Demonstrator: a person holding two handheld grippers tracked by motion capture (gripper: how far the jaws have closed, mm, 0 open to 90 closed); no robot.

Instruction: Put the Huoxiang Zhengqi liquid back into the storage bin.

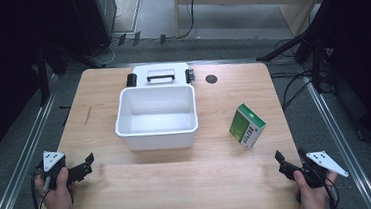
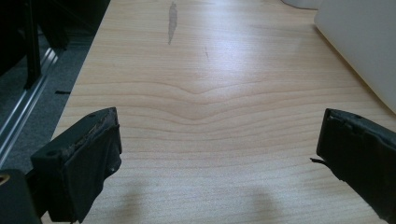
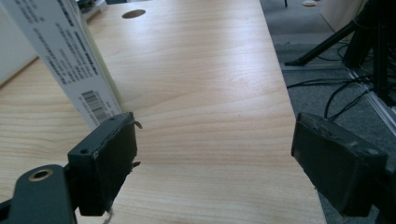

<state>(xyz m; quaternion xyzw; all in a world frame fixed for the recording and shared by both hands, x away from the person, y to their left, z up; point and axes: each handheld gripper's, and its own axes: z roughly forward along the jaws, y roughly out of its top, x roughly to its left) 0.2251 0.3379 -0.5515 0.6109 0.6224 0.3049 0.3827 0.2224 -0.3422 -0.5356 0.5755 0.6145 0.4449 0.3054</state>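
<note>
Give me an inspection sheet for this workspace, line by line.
Surface: light wooden table, a dark streak near its left edge, a round hole at the back.
Job's things: green box standing on edge, right of the open white bin; white lid with black handle and latches lies behind the bin.
Clutter: nothing seen.
Grippers: left claw open, empty, at the near left; right claw open, empty, near the box.
Cables: one trails from each claw; more lie on the floor at right.
Surroundings: dark stands, metal rails, grey floor.
</note>
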